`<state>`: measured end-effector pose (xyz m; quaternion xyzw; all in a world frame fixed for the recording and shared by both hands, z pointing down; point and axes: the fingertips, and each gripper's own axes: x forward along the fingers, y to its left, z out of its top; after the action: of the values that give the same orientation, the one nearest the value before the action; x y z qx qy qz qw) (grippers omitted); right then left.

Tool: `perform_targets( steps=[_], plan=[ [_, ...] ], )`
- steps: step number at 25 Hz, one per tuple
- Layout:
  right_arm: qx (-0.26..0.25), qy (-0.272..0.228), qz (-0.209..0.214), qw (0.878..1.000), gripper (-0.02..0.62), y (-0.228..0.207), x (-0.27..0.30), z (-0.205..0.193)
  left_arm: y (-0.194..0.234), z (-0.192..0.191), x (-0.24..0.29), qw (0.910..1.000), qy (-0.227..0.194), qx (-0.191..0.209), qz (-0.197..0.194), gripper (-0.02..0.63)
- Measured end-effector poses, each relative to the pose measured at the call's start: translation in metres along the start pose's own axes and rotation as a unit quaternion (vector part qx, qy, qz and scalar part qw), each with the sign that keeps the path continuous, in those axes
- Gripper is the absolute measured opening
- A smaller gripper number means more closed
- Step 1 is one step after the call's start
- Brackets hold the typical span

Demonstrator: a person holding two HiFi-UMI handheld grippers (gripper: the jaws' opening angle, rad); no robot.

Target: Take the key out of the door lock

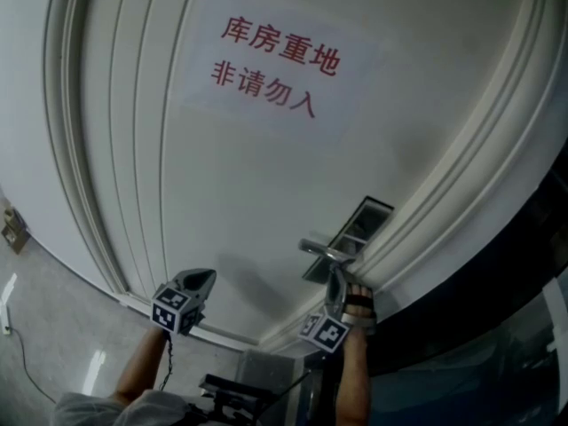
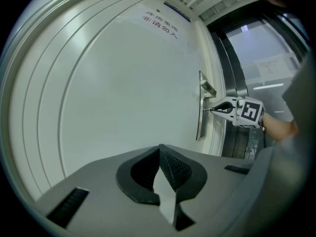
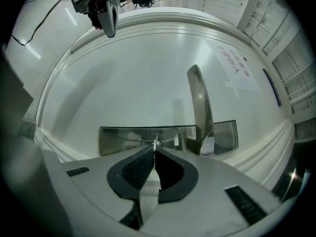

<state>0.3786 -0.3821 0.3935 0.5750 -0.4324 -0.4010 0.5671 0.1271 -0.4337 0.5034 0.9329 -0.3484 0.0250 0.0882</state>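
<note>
Head view: white door [image 1: 222,176] with long raised mouldings and a matte painted face. Paper sign [image 1: 275,65] printed in red. Grey speckled floor [image 1: 53,327] at lower left. Brushed-metal lock plate [image 1: 355,229] with a lever handle [image 1: 321,249] near the door's edge.

Left gripper view: left gripper [image 2: 159,148] held off from the door, ribbed black jaws closed together, nothing between them.

Right gripper view: right gripper [image 3: 154,149] against the lock plate beside the handle, jaws pinched on the small silver key [image 3: 155,143], which sits in the keyhole.
</note>
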Motion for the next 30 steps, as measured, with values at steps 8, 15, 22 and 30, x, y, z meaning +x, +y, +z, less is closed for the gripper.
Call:
perform_targets(
  steps=[8,15,22,30],
  plan=[
    [-0.001,0.003,0.003,1.0,0.02,0.0005,-0.0042,-0.001,0.0012,0.0028,0.0017,1.0,-0.003,-0.001,-0.003,-0.008],
    [0.004,0.008,-0.002,1.0,0.02,0.0008,-0.0038,-0.0061,0.0015,0.0004,-0.0016,1.0,-0.001,0.0,-0.001,-0.008],
    [0.0,0.009,0.001,1.0,0.02,0.0002,-0.0054,-0.0049,0.0033,0.0021,-0.0052,1.0,-0.002,0.002,0.001,-0.008],
    [-0.004,0.012,-0.004,1.0,0.02,-0.0011,-0.0072,-0.0059,-0.001,0.0033,-0.0052,1.0,-0.001,0.006,-0.004,-0.008]
  ],
)
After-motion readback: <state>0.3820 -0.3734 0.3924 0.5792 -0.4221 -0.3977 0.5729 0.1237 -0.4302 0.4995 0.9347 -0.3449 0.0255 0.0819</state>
